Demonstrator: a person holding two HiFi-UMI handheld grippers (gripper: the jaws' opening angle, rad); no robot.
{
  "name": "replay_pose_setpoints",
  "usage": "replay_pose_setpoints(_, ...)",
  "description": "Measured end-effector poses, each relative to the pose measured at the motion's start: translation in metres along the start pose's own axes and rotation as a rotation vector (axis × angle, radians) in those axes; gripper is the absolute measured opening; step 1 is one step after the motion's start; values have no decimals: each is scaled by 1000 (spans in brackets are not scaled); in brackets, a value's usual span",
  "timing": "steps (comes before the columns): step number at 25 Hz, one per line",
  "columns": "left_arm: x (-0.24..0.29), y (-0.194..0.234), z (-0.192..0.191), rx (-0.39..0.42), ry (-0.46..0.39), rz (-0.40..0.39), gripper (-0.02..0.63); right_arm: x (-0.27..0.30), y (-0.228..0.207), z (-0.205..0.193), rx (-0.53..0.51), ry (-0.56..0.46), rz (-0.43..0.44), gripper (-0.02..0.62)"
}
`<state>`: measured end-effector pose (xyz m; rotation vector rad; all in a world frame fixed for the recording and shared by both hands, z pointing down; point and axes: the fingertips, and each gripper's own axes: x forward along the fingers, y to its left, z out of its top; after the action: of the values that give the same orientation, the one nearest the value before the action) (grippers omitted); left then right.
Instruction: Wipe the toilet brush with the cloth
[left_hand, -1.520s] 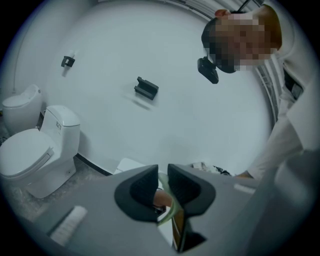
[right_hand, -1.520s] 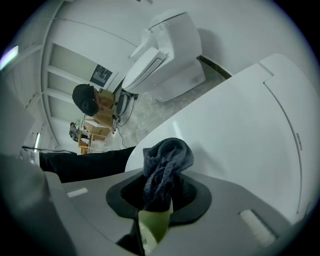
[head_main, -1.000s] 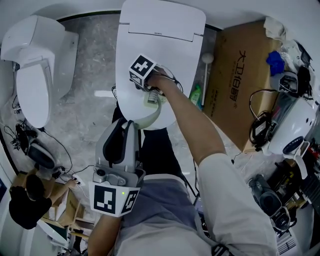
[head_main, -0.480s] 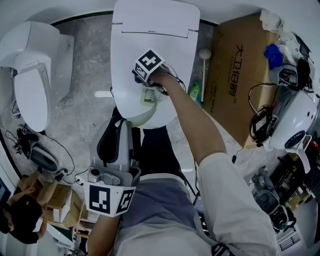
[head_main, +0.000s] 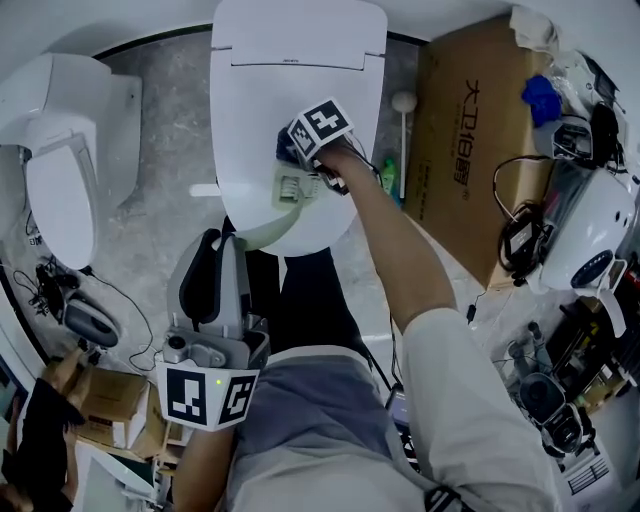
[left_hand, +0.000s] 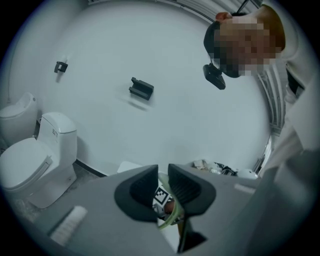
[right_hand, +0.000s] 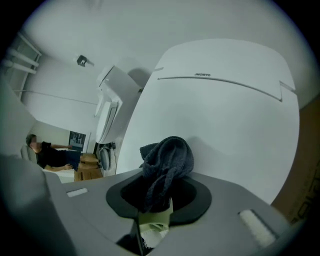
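Observation:
In the head view my left gripper (head_main: 226, 240) is low and shut on the pale green handle of the toilet brush (head_main: 293, 187), whose white-bristled head lies over the closed toilet lid (head_main: 300, 60). The left gripper view shows the green handle (left_hand: 171, 217) pinched between the left gripper (left_hand: 162, 187) jaws. My right gripper (head_main: 292, 150) is shut on a dark blue cloth (head_main: 284, 147), just above the brush head. In the right gripper view the cloth (right_hand: 167, 160) bulges out of the right gripper (right_hand: 157, 200), with the brush (right_hand: 154, 221) directly below it.
A second white toilet (head_main: 60, 150) stands at the left. A large cardboard box (head_main: 470, 130) is on the right, with a white long-handled tool (head_main: 403, 110) and a green bottle (head_main: 388, 185) beside it. Cables and devices crowd the right edge. A person (head_main: 40, 450) crouches at lower left.
My right gripper has carried the cloth to the right across the toilet lid, past the brush head. The left gripper keeps its hold on the handle and sits slightly lower left in view.

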<state>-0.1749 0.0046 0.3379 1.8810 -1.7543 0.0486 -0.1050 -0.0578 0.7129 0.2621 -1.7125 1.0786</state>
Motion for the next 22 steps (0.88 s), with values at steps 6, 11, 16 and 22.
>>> replay_pose_setpoints(6,3,-2,-1,9,-2,7,0,-9,-20,-15,70,-50,0,98)
replay_pose_setpoints(11,4,-3,-1,8,-1,15,0,-15,-28,-26,96,-95,-1,98)
replay_pose_setpoints(16,4,-2,-1,-8,-3,21,0,-20,-36,-35,135,-159,-2,98)
replay_pose_setpoints(22,4,-3,-2,1,-10,29,0,-25,-46,-49,172,-234,-15,98)
